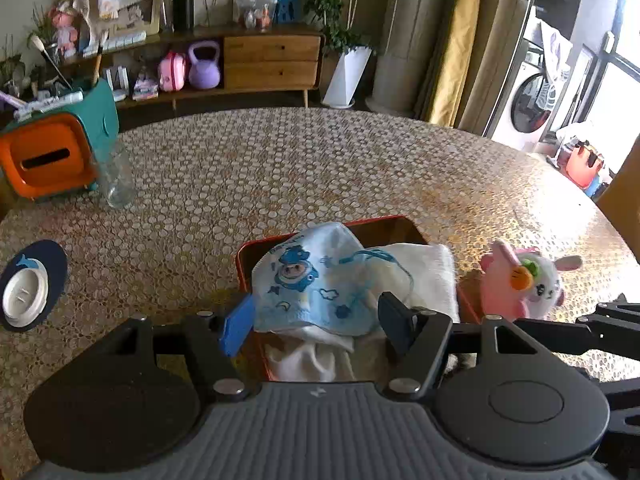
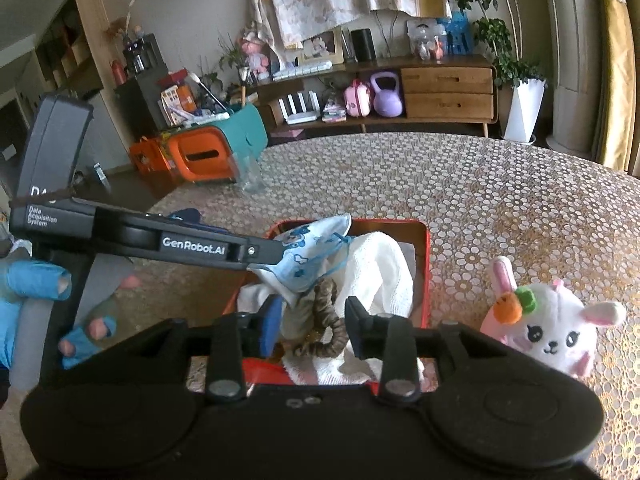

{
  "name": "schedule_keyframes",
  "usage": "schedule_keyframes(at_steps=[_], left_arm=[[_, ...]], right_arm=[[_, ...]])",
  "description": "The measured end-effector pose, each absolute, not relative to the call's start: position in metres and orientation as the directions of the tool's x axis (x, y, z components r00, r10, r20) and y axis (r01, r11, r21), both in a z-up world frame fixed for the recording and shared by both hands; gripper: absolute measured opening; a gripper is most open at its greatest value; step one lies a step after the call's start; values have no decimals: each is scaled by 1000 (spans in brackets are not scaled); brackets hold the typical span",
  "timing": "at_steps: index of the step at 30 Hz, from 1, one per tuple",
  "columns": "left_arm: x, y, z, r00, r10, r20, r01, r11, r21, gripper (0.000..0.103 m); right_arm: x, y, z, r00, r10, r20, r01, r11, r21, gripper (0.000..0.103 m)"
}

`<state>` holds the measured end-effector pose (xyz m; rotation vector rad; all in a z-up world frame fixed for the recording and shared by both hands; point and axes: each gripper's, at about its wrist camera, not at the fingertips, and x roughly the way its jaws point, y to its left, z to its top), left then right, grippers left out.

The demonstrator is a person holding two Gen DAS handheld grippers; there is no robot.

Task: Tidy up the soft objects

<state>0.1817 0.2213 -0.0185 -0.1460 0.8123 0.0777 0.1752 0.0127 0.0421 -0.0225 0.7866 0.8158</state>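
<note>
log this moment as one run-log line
left gripper: open around child's face mask | right gripper: open, brown scrunchie between fingers | both over red tin | white towel inside | bunny plush outside

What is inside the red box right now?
The red box holds a white towel, a blue cartoon face mask on top, and a brown striped hair tie. Whatever lies beneath the towel is covered.

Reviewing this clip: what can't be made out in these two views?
- Red box floor: covered by the mask and white towel in both views.
- Brown scrunchie: missing from the left wrist view, probably under the mask.
- Plush bunny base: cut by the right gripper body.
- Left gripper contact with the mask: unclear.
</note>
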Motion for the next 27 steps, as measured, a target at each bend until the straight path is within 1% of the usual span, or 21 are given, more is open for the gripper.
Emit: schedule_keyframes(at_steps=[10, 16, 21, 24, 27], left_arm=[[140, 190, 7, 729, 20, -684, -75, 996, -51, 68], [120, 167, 17, 751, 12, -660, -51, 998, -40, 68], [106, 142, 23, 771, 3, -636, -21, 1000, -21, 68], [99, 126, 24, 783, -11, -622, -1, 1000, -19, 73], [93, 110, 23, 794, -28, -608, 16, 1000, -25, 74]], right_arm=[[150, -22, 63, 468, 661, -586, -652, 706, 275, 38], [128, -49, 74, 535, 652, -537, -646, 726, 238, 39], [111, -73, 79, 579, 639, -507, -631, 745, 217, 47], [103, -88, 82, 614, 619, -489, -610, 766, 203, 50], [97, -108, 83, 656, 591, -469, -569, 796, 208, 53]])
